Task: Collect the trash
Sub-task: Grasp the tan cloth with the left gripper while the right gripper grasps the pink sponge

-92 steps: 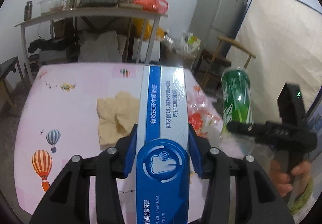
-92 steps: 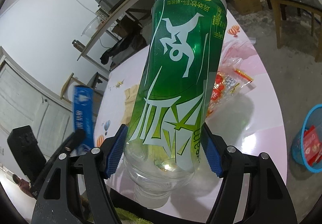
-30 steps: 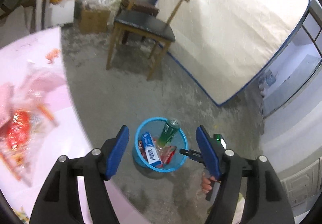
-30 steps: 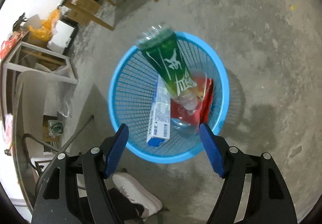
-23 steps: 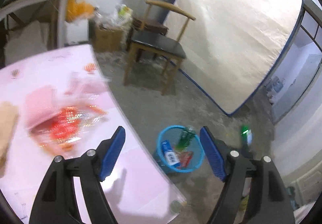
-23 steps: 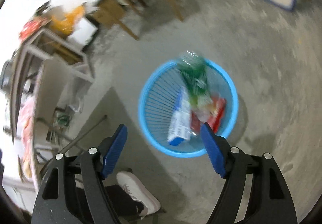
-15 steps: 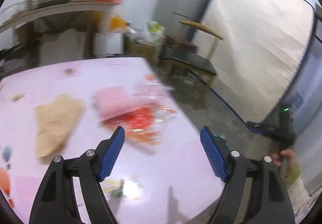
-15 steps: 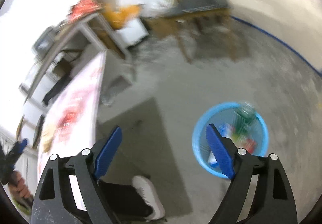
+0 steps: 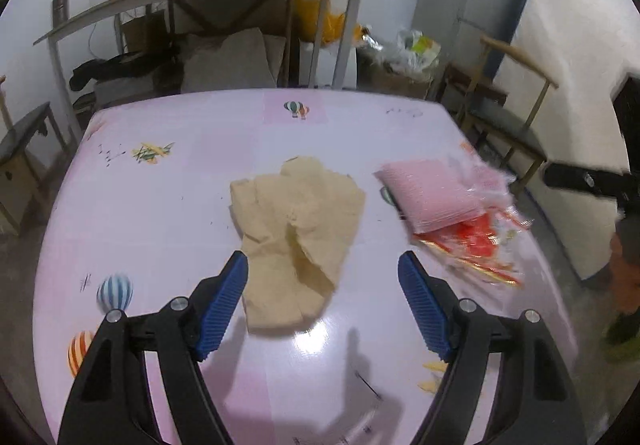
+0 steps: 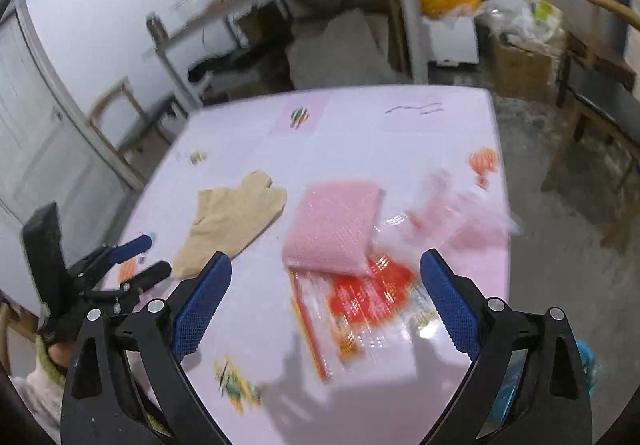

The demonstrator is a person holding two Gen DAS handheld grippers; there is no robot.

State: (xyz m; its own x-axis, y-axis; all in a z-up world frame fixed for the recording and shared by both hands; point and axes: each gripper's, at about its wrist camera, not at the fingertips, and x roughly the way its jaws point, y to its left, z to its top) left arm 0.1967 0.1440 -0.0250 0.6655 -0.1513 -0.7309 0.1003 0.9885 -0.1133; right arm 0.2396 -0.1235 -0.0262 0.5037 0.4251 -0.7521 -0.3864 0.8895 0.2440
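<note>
The trash left on the bench (image 9: 168, 173) lies in two lots. A crumpled tan paper (image 9: 298, 229) sits near the middle, its long axis running away from the near edge, and its near end falls right in the gap of the left tongs (image 9: 322, 303). These are spread wide and hold nothing. To its right, well apart from that gap, a pink bubble-wrap pad (image 9: 430, 197) lies on top of a red wrapper (image 9: 476, 245) close to the bench's right edge.

In the right wrist view the pad (image 10: 336, 227) and wrapper (image 10: 368, 297) sit straight ahead between the right tongs (image 10: 324, 303), also spread and empty, while the paper (image 10: 232, 221) lies off to their left, nearer the left tongs (image 10: 146, 259).

So each pair is lined up on its own lot: left for the paper, right for the pad and wrapper. The paper looks limp and flat, so a pinch at a raised fold would likely hold better than one at the flat edge. A sliver of the blue bin (image 10: 586, 359) shows on the floor at the right.
</note>
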